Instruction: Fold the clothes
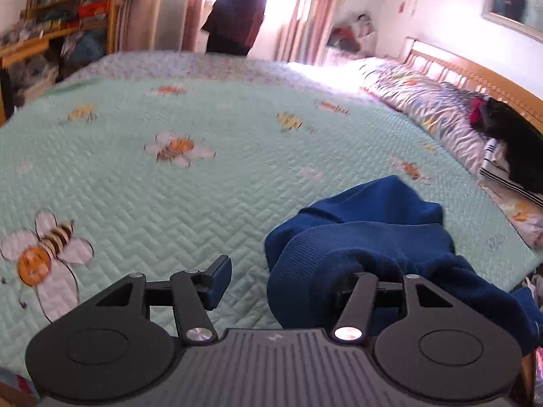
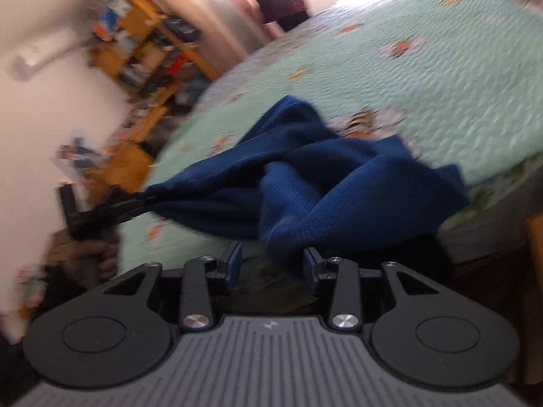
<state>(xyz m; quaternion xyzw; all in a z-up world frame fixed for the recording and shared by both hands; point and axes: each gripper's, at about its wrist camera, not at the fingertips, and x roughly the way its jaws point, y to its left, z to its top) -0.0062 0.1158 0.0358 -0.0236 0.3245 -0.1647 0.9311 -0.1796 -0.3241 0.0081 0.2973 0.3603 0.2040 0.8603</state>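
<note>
A dark blue knit garment (image 1: 366, 237) lies bunched at the near right edge of the bed and is draped over the right finger of my left gripper (image 1: 285, 281), whose jaws stand wide apart. In the right wrist view the garment (image 2: 339, 186) is stretched from the bed edge to the left gripper (image 2: 101, 210), which appears to hold one end. My right gripper (image 2: 273, 268) is open, with the garment's lower fold just ahead between its fingertips (image 2: 234, 264).
A mint quilt with bee prints (image 1: 169, 176) covers the bed. Pillows and dark clothes (image 1: 509, 142) lie by the wooden headboard at right. A cluttered shelf (image 1: 68, 3) and a person by the window (image 1: 237, 10) are beyond the bed.
</note>
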